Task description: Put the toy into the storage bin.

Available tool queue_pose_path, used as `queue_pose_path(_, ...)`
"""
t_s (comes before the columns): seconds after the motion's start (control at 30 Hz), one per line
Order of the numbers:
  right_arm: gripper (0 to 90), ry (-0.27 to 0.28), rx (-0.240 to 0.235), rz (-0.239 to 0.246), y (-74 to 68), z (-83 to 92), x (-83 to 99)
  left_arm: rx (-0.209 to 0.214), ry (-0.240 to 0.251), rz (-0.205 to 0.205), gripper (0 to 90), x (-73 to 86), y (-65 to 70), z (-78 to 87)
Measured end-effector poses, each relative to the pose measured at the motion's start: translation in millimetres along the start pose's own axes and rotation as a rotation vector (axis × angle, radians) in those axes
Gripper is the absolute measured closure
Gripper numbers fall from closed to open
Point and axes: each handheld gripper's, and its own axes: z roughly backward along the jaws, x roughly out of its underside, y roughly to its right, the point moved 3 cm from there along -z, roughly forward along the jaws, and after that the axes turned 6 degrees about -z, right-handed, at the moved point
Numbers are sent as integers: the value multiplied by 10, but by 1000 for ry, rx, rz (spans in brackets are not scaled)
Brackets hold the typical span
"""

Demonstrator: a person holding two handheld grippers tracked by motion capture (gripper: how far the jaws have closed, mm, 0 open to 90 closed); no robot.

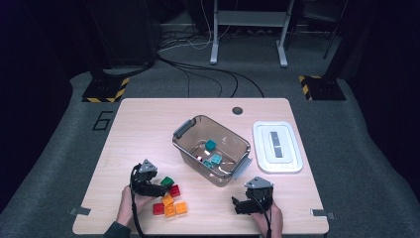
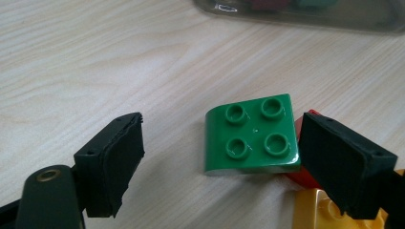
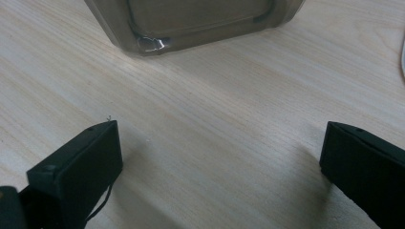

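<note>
A green four-stud brick (image 2: 250, 138) lies flat on the wooden table (image 1: 138, 129), between the jaws of my left gripper (image 2: 222, 143). The right jaw stands against the brick's right edge; the left jaw is a clear gap away, so the gripper is open. In the high view the left gripper (image 1: 162, 187) sits at the table's front left, by the green brick (image 1: 167, 181) and a cluster of red (image 1: 175, 190) and orange (image 1: 170, 211) bricks. My right gripper (image 1: 239, 204) rests at the front right, open, with bare table between its jaws (image 3: 219, 152).
A clear plastic bin (image 1: 184, 130) with grey handles stands mid-table and holds teal bricks (image 1: 211, 145). Its white lid (image 1: 292, 148) lies flat to its right. The bin's wall (image 3: 191, 24) is just beyond the right gripper. A red brick (image 2: 303, 177) and a yellow-orange one (image 2: 315, 210) lie behind the left gripper's right jaw.
</note>
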Motion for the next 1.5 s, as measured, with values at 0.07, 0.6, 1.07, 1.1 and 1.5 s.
queue_pose_path(0.07, 0, 0, 0, 0, 0, 0, 0, 13, 3, -3, 219, 0, 2, 5)
queue_pose_path(0.6, 0, 0, 0, 0, 0, 0, 0, 34, 3, 5, 436, 12, 5, -4)
queue_pose_path(1.07, 0, 0, 0, 0, 0, 0, 0, -15, -31, -40, 430, 29, 32, -82)
queue_pose_path(1.1, 0, -1, 0, 0, 0, 0, 0, -12, -30, -33, 430, 30, 30, -81)
queue_pose_path(1.5, 0, 0, 0, 0, 0, 0, 0, -32, -9, -43, 424, 50, 37, -90)
